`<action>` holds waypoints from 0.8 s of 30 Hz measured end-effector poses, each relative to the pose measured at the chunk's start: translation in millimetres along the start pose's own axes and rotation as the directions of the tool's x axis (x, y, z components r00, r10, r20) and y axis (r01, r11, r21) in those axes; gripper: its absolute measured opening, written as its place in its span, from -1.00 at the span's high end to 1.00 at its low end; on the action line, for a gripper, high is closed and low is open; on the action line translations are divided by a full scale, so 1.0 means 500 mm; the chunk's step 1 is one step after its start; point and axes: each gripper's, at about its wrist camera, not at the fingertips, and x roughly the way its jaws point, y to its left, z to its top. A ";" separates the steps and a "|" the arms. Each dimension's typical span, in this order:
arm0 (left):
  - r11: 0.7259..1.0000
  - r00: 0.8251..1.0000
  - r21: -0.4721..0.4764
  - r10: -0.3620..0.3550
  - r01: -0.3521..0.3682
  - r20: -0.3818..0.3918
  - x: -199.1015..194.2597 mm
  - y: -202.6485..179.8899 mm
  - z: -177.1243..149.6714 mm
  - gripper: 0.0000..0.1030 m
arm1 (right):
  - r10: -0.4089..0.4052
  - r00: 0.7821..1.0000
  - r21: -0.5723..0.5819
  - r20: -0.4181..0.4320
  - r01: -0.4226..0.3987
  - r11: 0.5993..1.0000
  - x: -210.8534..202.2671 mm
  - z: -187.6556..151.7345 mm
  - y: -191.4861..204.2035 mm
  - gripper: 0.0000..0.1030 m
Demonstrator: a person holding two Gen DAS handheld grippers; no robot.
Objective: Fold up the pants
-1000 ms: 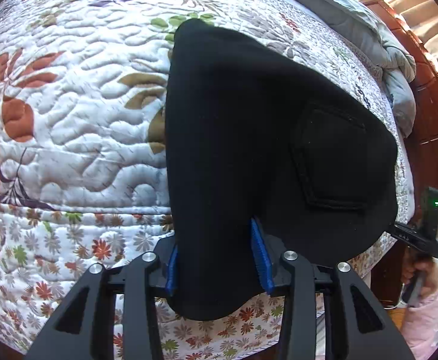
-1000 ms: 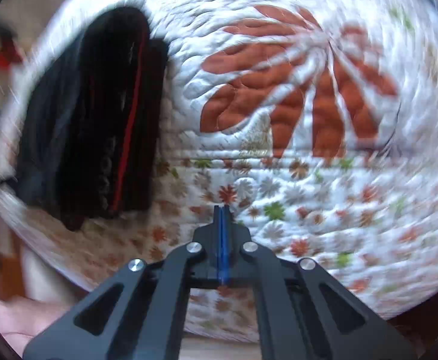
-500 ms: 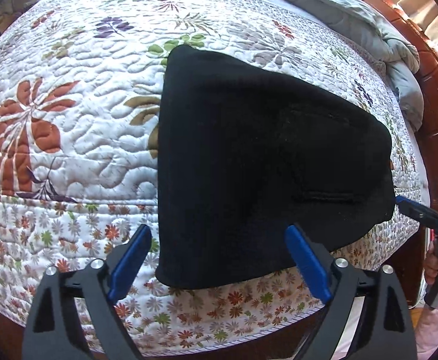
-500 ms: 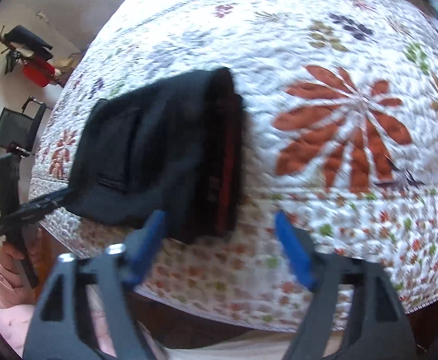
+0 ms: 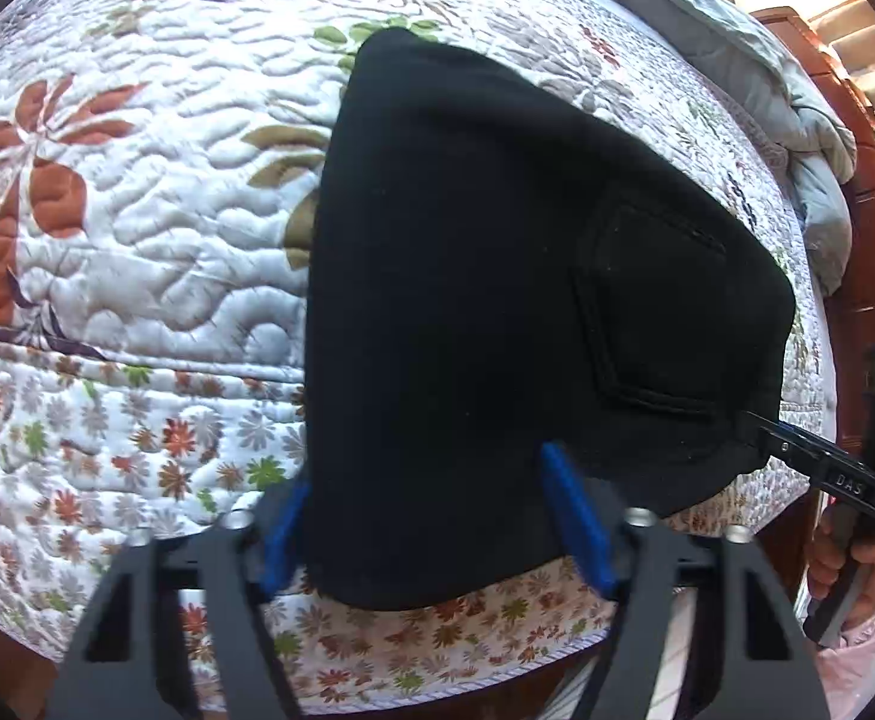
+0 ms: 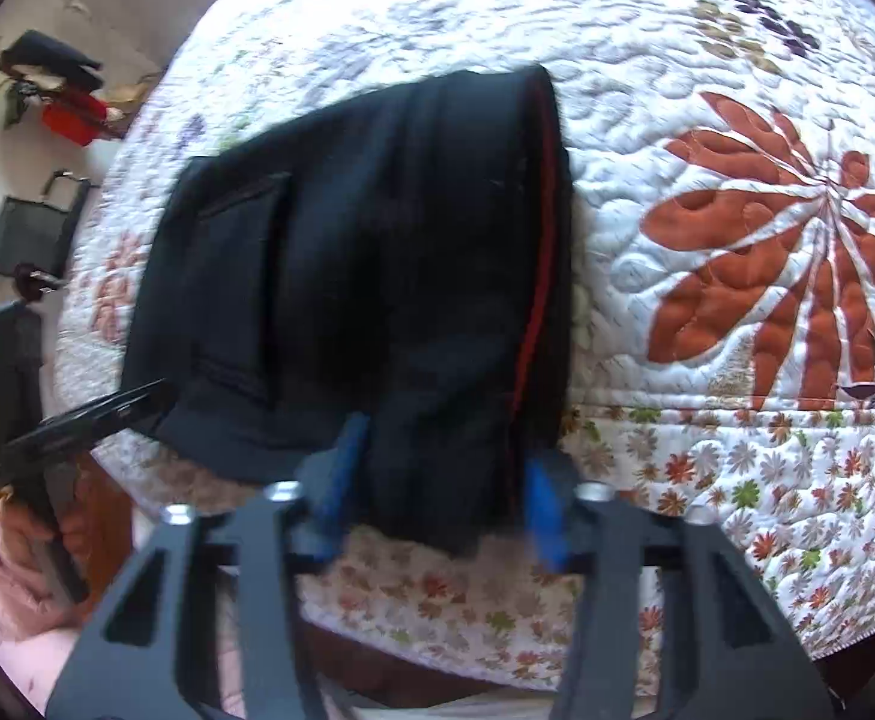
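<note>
Left hand-held gripper (image 5: 437,531) straddles the near hem of the folded black pants (image 5: 497,300), blue pads either side of the cloth, jaws closing; pads look at the fabric edges but a firm pinch cannot be confirmed. Right hand-held gripper (image 6: 437,486) likewise brackets the near end of the bundle along the red-striped edge (image 6: 542,276), jaws closing, cloth between them, grip not yet evident. Both sit at the near edge, likely so the bundle can be lifted evenly for another fold. Pants lie on the quilt (image 5: 137,210) near the bed's edge, back pocket (image 5: 647,312) facing up. Beyond, a grey duvet (image 5: 797,120) is bunched at the far side.
</note>
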 end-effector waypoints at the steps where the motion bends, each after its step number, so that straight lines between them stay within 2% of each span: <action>1: 1.000 1.000 0.007 0.013 -0.013 0.002 -0.003 0.000 0.000 -0.02 | -0.004 1.000 -0.016 0.000 0.004 1.000 -0.005 -0.002 0.003 0.32; 4: 1.000 1.000 0.027 0.008 -0.008 0.006 -0.003 0.010 -0.005 0.04 | -0.021 1.000 -0.025 -0.009 0.021 0.999 0.002 -0.004 -0.002 0.34; 8: 0.999 1.000 0.045 0.011 -0.011 0.006 0.009 0.023 -0.013 0.02 | 0.007 1.000 -0.004 -0.019 -0.007 1.000 0.023 -0.006 -0.024 0.34; 12: 0.997 1.000 0.069 0.027 -0.028 0.012 0.008 0.011 -0.010 -0.02 | 0.000 1.000 -0.005 -0.013 0.000 1.000 0.033 -0.002 -0.008 0.32; 13: 0.997 1.000 0.069 0.028 -0.029 0.013 0.008 0.004 -0.009 -0.09 | -0.004 1.000 -0.006 -0.011 0.004 1.000 0.032 -0.001 -0.006 0.29; 19: 0.982 0.990 0.129 0.127 -0.135 0.068 -0.022 -0.043 0.009 -0.52 | -0.022 1.000 -0.003 0.022 0.022 1.000 0.003 -0.004 0.005 -0.06; 21: 0.979 0.988 0.146 0.133 -0.143 0.073 -0.024 -0.056 0.023 -0.55 | -0.024 0.999 -0.001 0.032 0.024 1.000 -0.008 -0.001 0.006 -0.14; 23: 0.977 0.988 0.150 0.140 -0.149 0.069 -0.018 -0.065 0.038 -0.56 | -0.021 0.999 0.007 0.043 0.020 1.000 -0.015 0.005 0.002 -0.39; 24: 0.976 0.987 0.154 0.144 -0.153 0.066 -0.012 -0.069 0.046 -0.56 | -0.026 0.999 0.010 0.047 0.025 1.000 -0.017 0.009 0.000 -0.41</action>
